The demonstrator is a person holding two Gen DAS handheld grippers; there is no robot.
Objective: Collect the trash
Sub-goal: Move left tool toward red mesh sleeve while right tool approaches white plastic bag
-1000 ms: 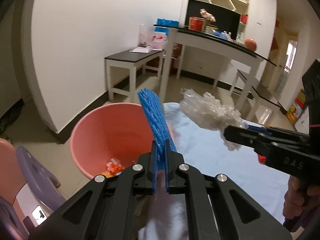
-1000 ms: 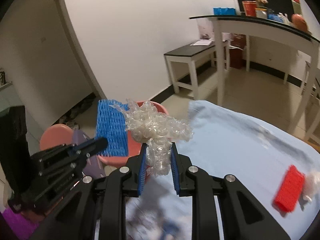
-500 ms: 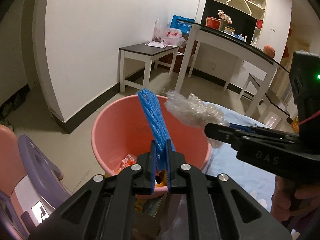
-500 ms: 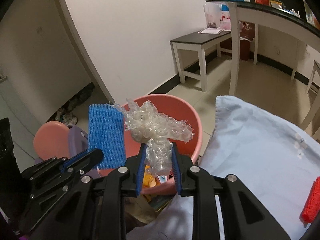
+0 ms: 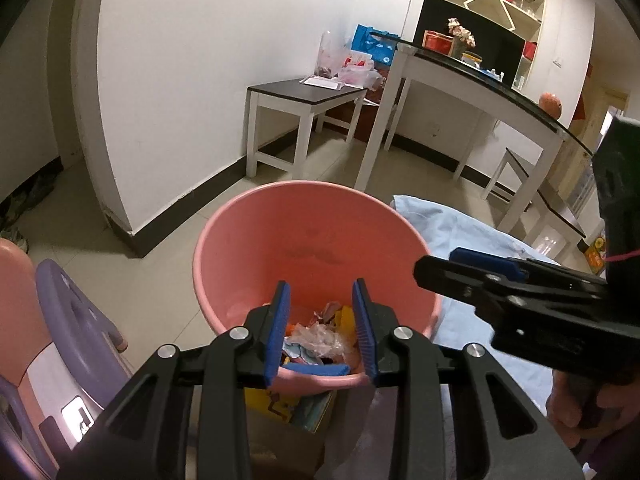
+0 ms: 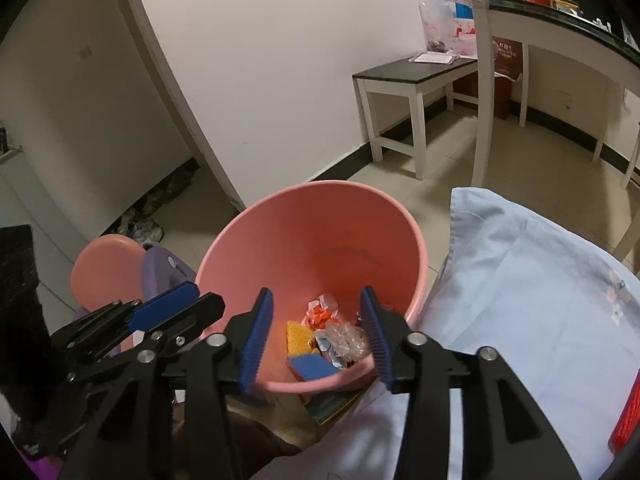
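Both hand-held grippers hang over the pink bucket point(image 5: 316, 240), pointing down into it. Left hand-held gripper point(image 5: 323, 330): jaws apart and opening, nothing btwn them. Right hand-held gripper point(image 6: 316, 334): same, jaws apart and opening, empty.

Trash is in the bucket bottom: blue foam net point(image 6: 313, 366) lies low against the near wall, and the clear bubble wrap point(image 6: 346, 340) sits just beside it on top of other scraps, incl. an orange bit and a yellow piece. A red foam net point(image 6: 626, 420) is on the light blue cloth point(image 6: 540, 300) over the desk, at the far right edge of the right wrist view, well apart from the bucket; not yet collected.

Risks, as I judge it:
- Bucket sits right at the cloth edge; a hand-held gripper pulling back low could clip the rim and tip it, spilling what's in.
- The two hand-held grippers are close side by side; swinging back twd the desk together could knock them.
- Bubble wrap is light and springy, could cling to a pad, tho here it looks clear of both.

Orientation: blue net lies roughly flat, long axis running across the bucket, left-right in the right wrist view. Red net is cut off by the frame, its axis looks slanted, can't tell more.
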